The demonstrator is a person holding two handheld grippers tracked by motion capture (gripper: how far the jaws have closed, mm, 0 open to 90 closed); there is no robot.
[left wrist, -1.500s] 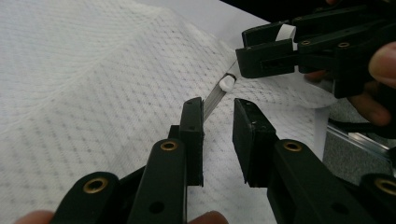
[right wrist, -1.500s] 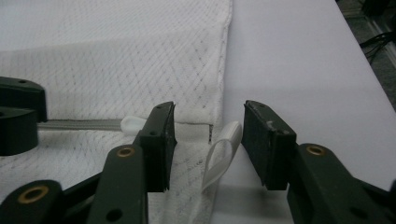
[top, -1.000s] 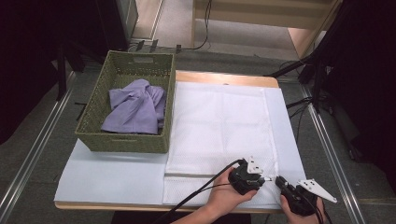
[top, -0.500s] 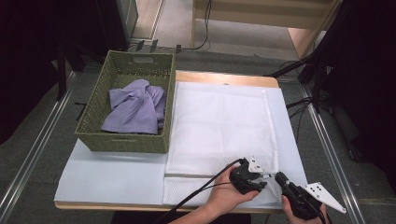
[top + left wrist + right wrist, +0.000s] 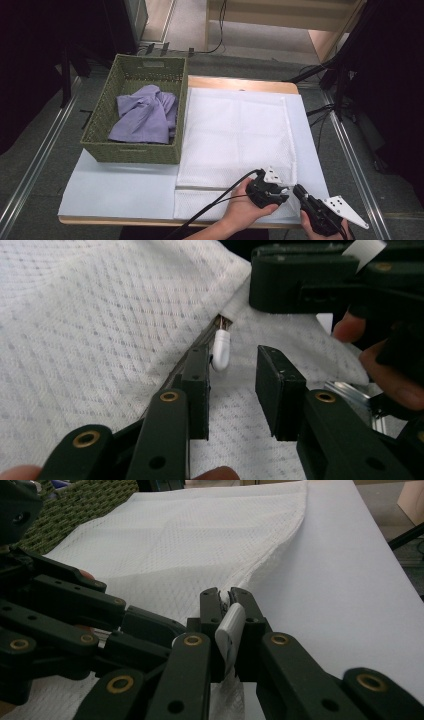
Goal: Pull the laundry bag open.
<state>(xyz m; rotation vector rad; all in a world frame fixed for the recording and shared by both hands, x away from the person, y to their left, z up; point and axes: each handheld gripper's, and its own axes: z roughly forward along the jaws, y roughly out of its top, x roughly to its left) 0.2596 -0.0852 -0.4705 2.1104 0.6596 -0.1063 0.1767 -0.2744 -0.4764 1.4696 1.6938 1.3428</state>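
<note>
A white mesh bag (image 5: 235,130) lies flat on the table, its zipper along the near edge. My left gripper (image 5: 286,192) is at the bag's near right corner. Its jaws have just been closing and stand open, with the white zipper pull (image 5: 220,347) between them beside the left pad (image 5: 200,385), not pressed. My right gripper (image 5: 298,191) meets it from the right, shut on the bag's folded corner hem (image 5: 230,630). In the left gripper view the right gripper (image 5: 310,282) is at the top right.
A green woven basket (image 5: 135,150) holding a purple cloth (image 5: 145,117) stands on the left of the pale table top (image 5: 115,190). A black cable (image 5: 210,207) trails from the left gripper over the near edge. Dark stands and cables flank the table's right side.
The right gripper has shifted slightly toward the near right corner with the bag's hem still in it. The left hand has kept its place at the zipper.
</note>
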